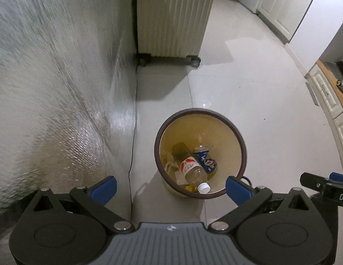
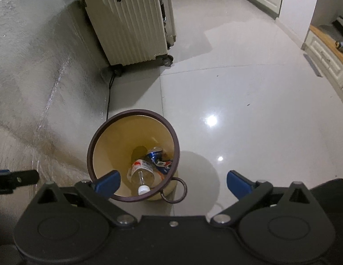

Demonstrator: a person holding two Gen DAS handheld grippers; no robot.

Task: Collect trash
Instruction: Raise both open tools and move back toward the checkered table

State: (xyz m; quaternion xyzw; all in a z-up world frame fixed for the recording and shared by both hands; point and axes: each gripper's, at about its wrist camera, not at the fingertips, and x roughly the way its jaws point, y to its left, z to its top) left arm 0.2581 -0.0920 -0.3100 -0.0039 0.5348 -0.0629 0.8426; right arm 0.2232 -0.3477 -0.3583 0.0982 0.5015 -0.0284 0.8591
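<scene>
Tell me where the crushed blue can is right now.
In both wrist views the crushed blue can lies at the bottom of the trash bin, beside the clear plastic bottle.

Bin mouth: the bin [image 1: 244, 145] stands open to you from above; a bottle [image 1: 193, 171] and can [image 1: 205, 160] lie at the bottom.
Left side: a wall [image 1: 61, 88] runs close beside the bin.
Ahead: a suitcase [image 1: 173, 17] stands against that wall.
Right side: bare floor [image 1: 271, 110] up to the cabinets [image 1: 326, 97].
</scene>
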